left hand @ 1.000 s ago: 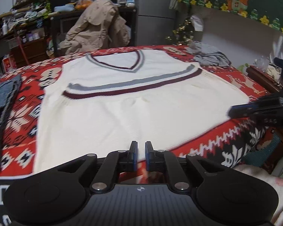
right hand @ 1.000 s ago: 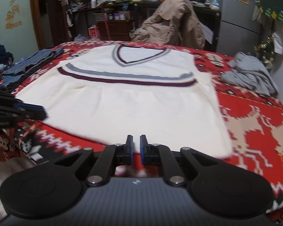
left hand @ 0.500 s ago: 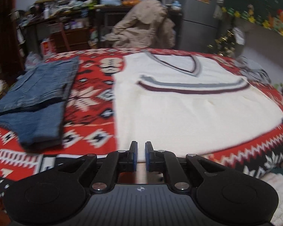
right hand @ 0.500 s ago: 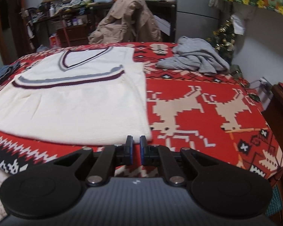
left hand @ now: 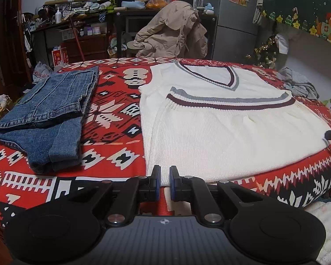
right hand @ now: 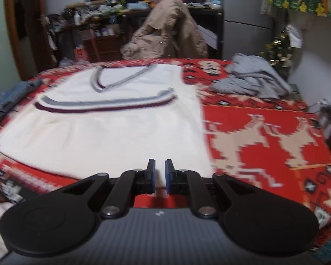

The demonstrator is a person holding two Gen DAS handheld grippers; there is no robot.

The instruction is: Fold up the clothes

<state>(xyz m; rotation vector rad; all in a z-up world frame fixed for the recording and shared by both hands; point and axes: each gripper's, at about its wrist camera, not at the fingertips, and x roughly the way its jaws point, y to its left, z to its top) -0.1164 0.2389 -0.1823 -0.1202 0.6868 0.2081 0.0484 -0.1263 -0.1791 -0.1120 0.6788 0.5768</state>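
big red patterned blanket (left hand: 112, 114) under everything, cream v-neck vest (left hand: 227, 132) flat just ahead of both sets of fingers, folded jeans (left hand: 48, 114) off left, left gripper (left hand: 164, 172) nearly clenched, empty, right gripper (right hand: 159, 165) opening slightly, nothing pinched

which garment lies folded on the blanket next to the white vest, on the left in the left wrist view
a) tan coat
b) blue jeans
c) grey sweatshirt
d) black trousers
b: the blue jeans lie folded on the red patterned blanket left of the white vest; the grey garment is bunched at the far right, and the tan coat hangs behind the bed.
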